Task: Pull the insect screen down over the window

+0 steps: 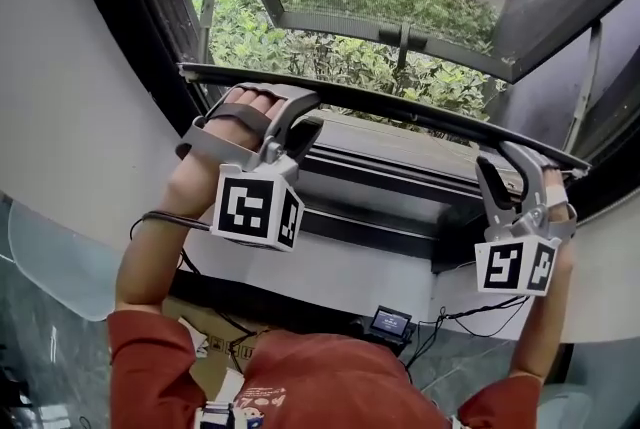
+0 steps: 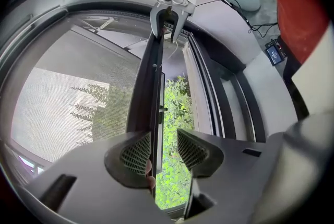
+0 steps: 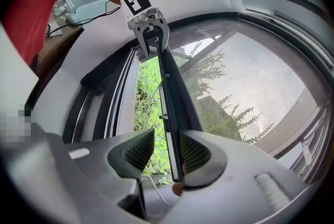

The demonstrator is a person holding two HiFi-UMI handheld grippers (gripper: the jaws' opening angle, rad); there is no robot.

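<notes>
We log left tongs spread, straddling pull bar of insect screen; bar hard by one pad, gap at other. Right tongs spread likewise, round same bar's opposite end. Screen mesh above both tongs; below them open strip, shrubs outside, dark window frame.
</notes>
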